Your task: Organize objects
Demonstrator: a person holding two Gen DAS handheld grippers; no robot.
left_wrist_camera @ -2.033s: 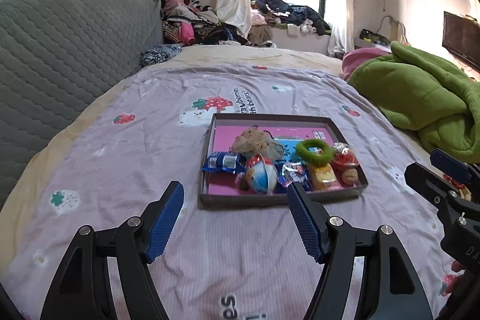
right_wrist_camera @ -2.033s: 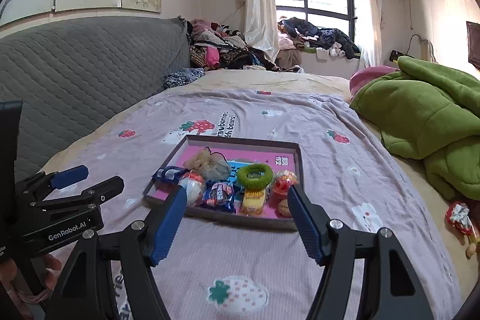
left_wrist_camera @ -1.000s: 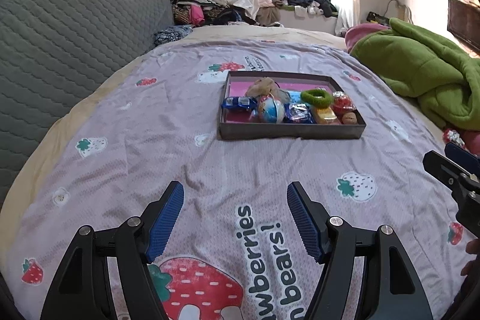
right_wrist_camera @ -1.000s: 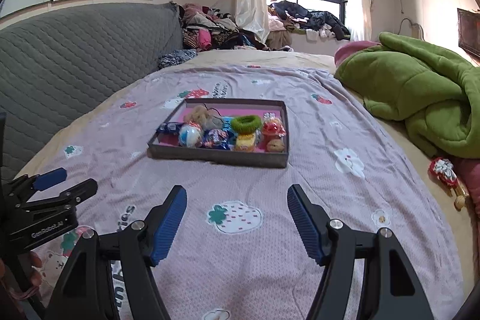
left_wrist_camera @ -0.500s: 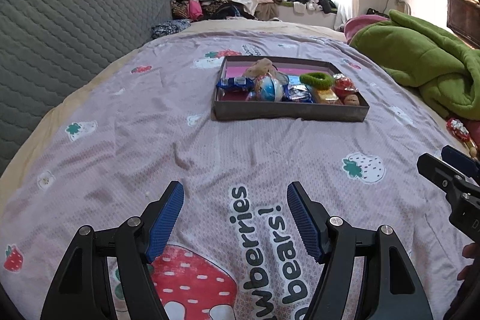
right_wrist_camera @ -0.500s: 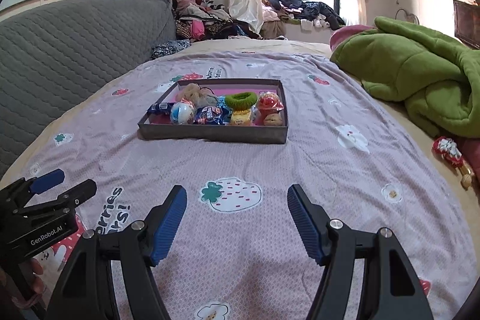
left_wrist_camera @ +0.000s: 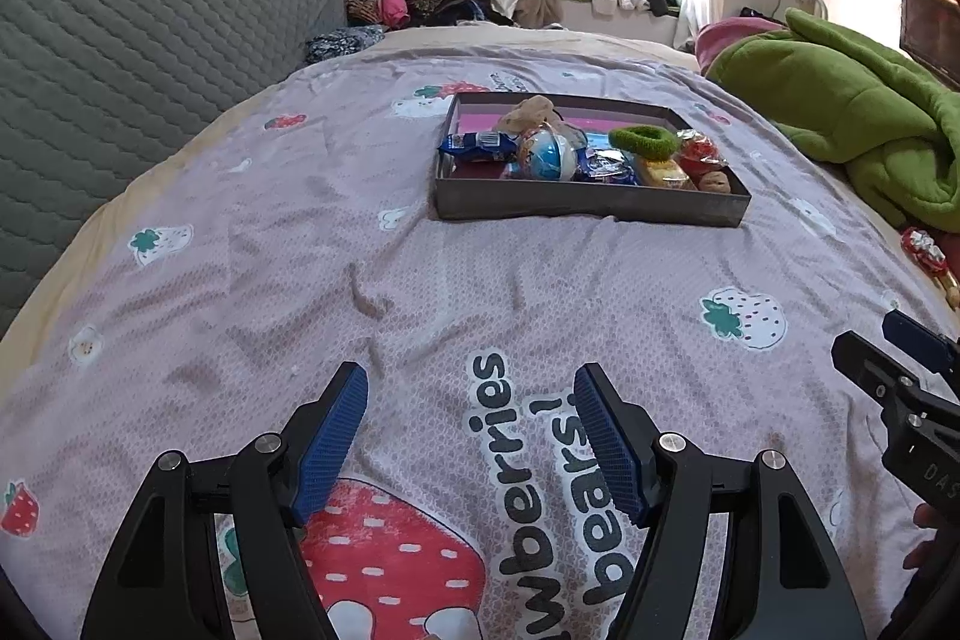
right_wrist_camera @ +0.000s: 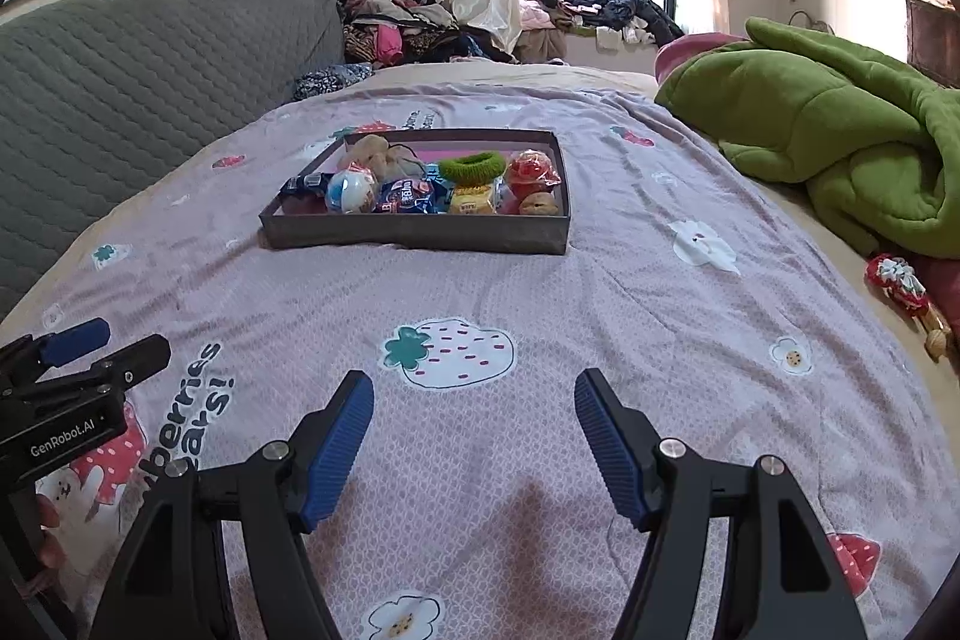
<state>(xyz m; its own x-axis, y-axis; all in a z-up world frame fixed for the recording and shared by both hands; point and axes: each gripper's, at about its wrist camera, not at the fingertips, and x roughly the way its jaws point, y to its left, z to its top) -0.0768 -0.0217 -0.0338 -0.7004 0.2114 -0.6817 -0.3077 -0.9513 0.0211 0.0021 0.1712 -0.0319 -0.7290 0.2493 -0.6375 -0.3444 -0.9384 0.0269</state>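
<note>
A shallow dark tray (left_wrist_camera: 588, 207) (right_wrist_camera: 414, 238) sits on the pink strawberry bedspread, well ahead of both grippers. It holds several small things: a green hair ring (left_wrist_camera: 642, 141) (right_wrist_camera: 471, 166), a blue-white ball (left_wrist_camera: 547, 154) (right_wrist_camera: 351, 191), blue snack packets (left_wrist_camera: 477, 146), a yellow packet (right_wrist_camera: 474, 202) and a red wrapped sweet (right_wrist_camera: 531, 172). My left gripper (left_wrist_camera: 471, 439) is open and empty, low over the bedspread. My right gripper (right_wrist_camera: 474, 442) is open and empty too, beside it.
A green quilt (left_wrist_camera: 852, 124) (right_wrist_camera: 840, 142) is heaped at the right. A grey quilted headboard (left_wrist_camera: 138, 40) runs along the left. A small red-white toy (right_wrist_camera: 900, 286) lies at the bed's right edge. Clothes are piled under the window (right_wrist_camera: 540, 16).
Both grippers have drawn back from the tray toward the near end of the bed and dropped lower. The tray now lies farther away. Both stay open.
</note>
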